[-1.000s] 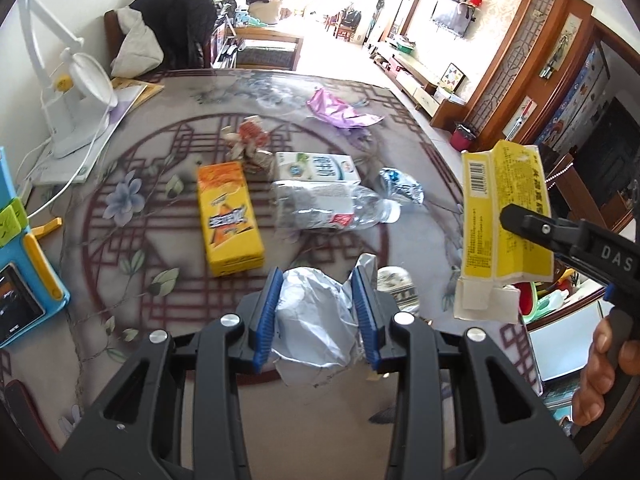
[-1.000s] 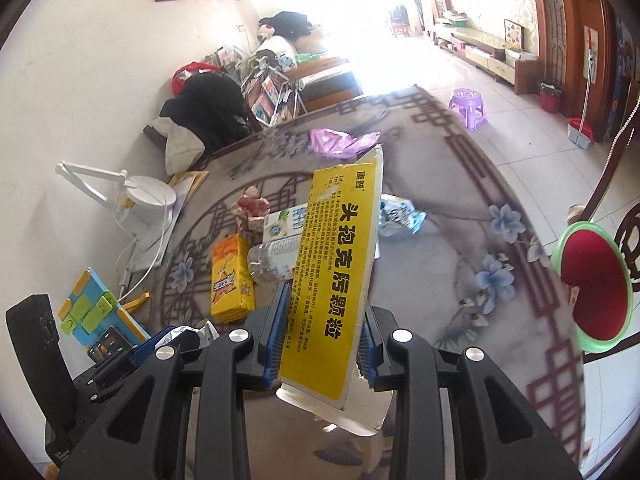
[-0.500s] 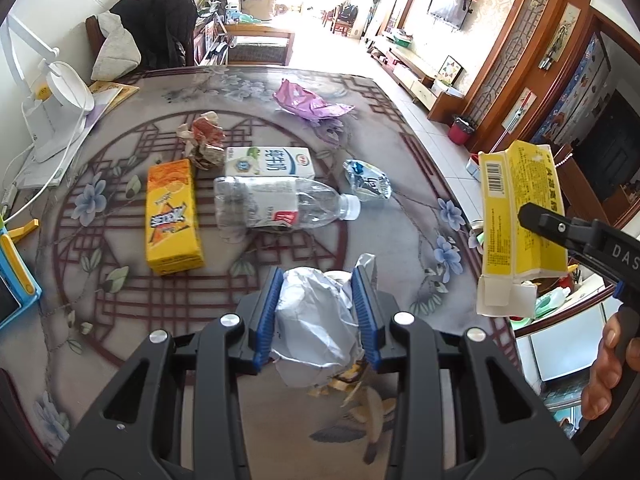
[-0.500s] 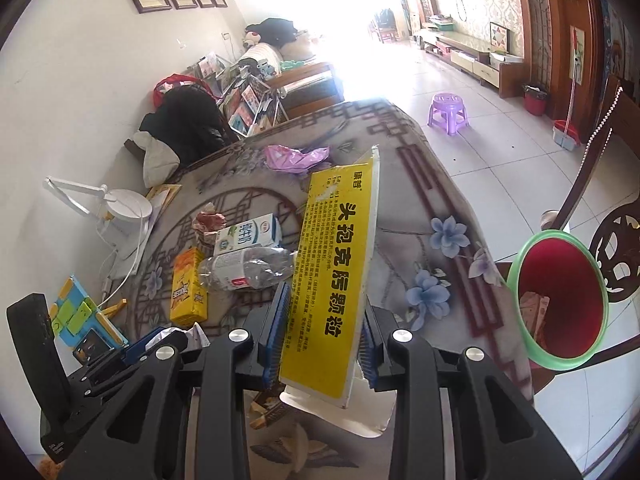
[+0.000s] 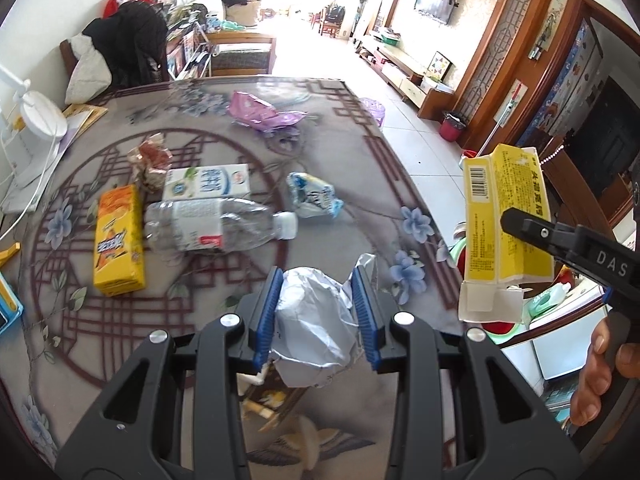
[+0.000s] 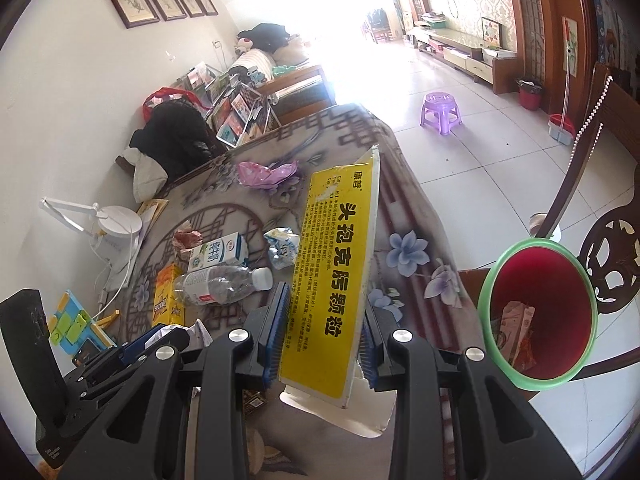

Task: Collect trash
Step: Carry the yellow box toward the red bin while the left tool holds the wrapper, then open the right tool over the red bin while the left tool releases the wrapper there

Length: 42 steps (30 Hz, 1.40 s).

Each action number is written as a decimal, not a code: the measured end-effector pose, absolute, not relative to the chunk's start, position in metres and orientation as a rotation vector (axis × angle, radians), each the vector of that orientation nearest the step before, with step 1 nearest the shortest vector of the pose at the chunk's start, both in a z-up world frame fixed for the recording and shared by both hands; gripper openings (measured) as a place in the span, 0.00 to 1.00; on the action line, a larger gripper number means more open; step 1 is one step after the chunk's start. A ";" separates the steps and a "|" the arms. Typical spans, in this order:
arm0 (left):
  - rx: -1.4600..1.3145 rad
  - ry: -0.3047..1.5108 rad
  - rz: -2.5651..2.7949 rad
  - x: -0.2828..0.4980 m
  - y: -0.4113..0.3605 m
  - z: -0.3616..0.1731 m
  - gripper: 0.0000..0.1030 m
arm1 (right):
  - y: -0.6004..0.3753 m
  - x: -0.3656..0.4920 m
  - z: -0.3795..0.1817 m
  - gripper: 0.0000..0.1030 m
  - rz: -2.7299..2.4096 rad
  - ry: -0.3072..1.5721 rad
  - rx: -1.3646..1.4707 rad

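Observation:
My left gripper (image 5: 318,312) is shut on a crumpled silver wrapper (image 5: 316,332) and holds it above the table's near edge. My right gripper (image 6: 324,340) is shut on a flattened yellow box (image 6: 336,272); the box also shows at the right of the left wrist view (image 5: 504,220). A red bin with a green rim (image 6: 538,318) stands on the floor off the table's right side and holds some wrappers. On the table lie a clear bottle (image 5: 216,226), a milk carton (image 5: 208,182), an orange box (image 5: 118,240), a blue-white wrapper (image 5: 312,196), a purple wrapper (image 5: 262,114) and a crumpled red wrapper (image 5: 150,160).
The patterned table (image 5: 360,168) ends close at the right. A white desk lamp (image 5: 36,132) and blue toy (image 6: 74,326) sit at the left edge. A carved chair (image 6: 612,248) stands behind the bin. A purple stool (image 6: 440,110) is on the floor.
Both grippers have moved right toward the table's edge with their loads. The bin has come closer and fuller into the right wrist view.

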<state>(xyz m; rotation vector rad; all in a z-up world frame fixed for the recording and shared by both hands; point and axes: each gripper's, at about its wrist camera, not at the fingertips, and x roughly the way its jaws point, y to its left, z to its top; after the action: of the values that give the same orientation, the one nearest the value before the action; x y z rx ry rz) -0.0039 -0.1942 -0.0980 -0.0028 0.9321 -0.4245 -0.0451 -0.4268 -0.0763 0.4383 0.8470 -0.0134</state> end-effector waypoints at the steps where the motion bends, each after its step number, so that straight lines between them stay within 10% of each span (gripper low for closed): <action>1: 0.000 0.932 -0.427 -0.003 -0.199 -0.097 0.33 | -0.433 -0.047 -0.077 0.29 -0.019 0.845 0.443; 22: 0.094 0.954 -0.554 -0.004 -0.311 -0.100 0.34 | -0.625 -0.093 -0.144 0.29 -0.451 0.910 0.565; 27: 0.114 0.952 -0.607 -0.005 -0.340 -0.101 0.34 | -0.641 -0.095 -0.153 0.47 -0.479 0.920 0.577; 42: 0.190 0.944 -0.940 -0.023 -0.480 -0.116 0.33 | -0.680 -0.162 -0.136 0.56 -0.609 0.853 0.637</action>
<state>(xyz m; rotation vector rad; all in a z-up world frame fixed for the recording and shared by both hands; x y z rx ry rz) -0.0227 -0.4802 -0.1159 0.1898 0.9440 -0.9397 -0.1622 -0.6798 -0.1360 0.6370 0.8526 -0.6092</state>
